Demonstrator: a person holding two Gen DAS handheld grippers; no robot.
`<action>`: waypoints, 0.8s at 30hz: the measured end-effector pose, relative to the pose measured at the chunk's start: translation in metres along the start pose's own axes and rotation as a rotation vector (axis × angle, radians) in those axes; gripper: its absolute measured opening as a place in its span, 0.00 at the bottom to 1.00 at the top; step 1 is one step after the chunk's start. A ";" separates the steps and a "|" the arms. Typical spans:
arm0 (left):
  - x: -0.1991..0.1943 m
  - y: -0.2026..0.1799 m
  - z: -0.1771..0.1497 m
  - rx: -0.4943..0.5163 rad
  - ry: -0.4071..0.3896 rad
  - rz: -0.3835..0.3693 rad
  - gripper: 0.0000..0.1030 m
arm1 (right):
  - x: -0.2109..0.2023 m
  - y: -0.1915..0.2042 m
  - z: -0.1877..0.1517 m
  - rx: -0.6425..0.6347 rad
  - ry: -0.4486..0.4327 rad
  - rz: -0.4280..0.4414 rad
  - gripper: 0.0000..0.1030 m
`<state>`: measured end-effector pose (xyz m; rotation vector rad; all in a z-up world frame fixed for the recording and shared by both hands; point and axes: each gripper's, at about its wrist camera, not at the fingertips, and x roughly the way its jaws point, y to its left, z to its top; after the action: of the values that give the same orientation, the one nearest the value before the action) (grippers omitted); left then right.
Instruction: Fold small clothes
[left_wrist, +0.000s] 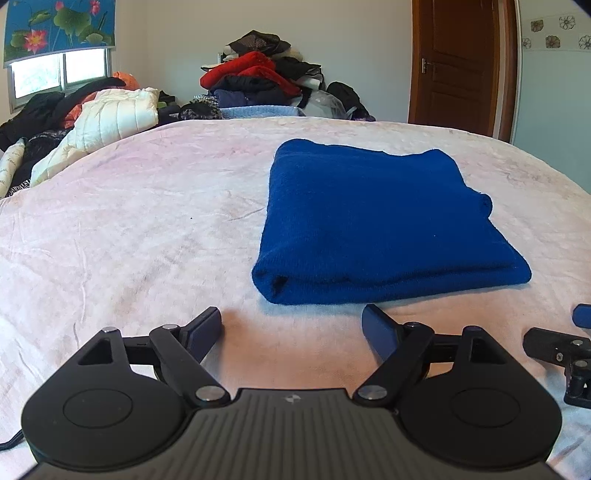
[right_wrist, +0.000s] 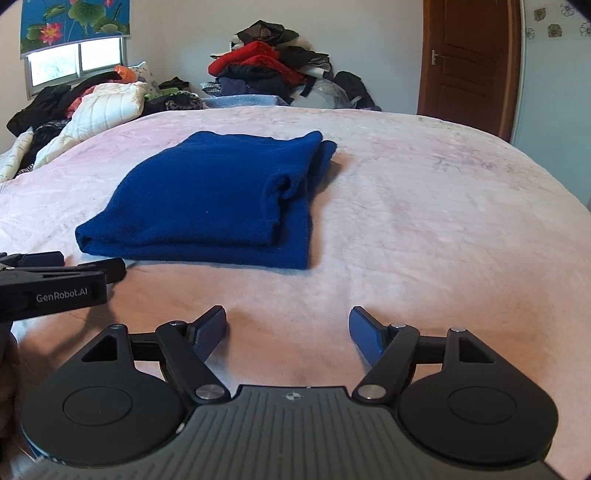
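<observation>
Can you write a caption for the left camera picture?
Folded blue garment on the pink bed, left gripper open before it.

The small garment (left_wrist: 376, 221) is a deep blue, soft knit piece, folded into a thick, roughly square packet that lies flat on the pale pink bedspread (left_wrist: 147, 221), toward the middle of the bed. Its near edge is a rounded, rolled fold, with the layers stacked evenly above it. Seen from the right wrist view, the packet (right_wrist: 207, 199) shows an upper layer lying a little short of the lower one along its right side, where a small pucker stands up.
</observation>
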<state>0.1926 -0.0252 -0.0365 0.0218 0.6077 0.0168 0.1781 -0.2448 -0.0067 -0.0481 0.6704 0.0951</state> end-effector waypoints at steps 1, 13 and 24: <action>0.000 -0.001 -0.001 0.007 -0.004 0.002 0.81 | 0.000 -0.001 -0.001 0.008 0.006 -0.008 0.81; 0.000 -0.006 0.000 0.026 -0.010 0.020 0.82 | 0.022 0.002 0.006 0.004 0.022 -0.006 1.00; 0.000 -0.005 -0.001 0.018 -0.008 0.018 0.83 | 0.021 0.004 0.001 0.005 0.002 0.005 1.00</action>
<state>0.1926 -0.0304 -0.0373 0.0447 0.5999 0.0285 0.1945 -0.2392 -0.0195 -0.0423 0.6726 0.0980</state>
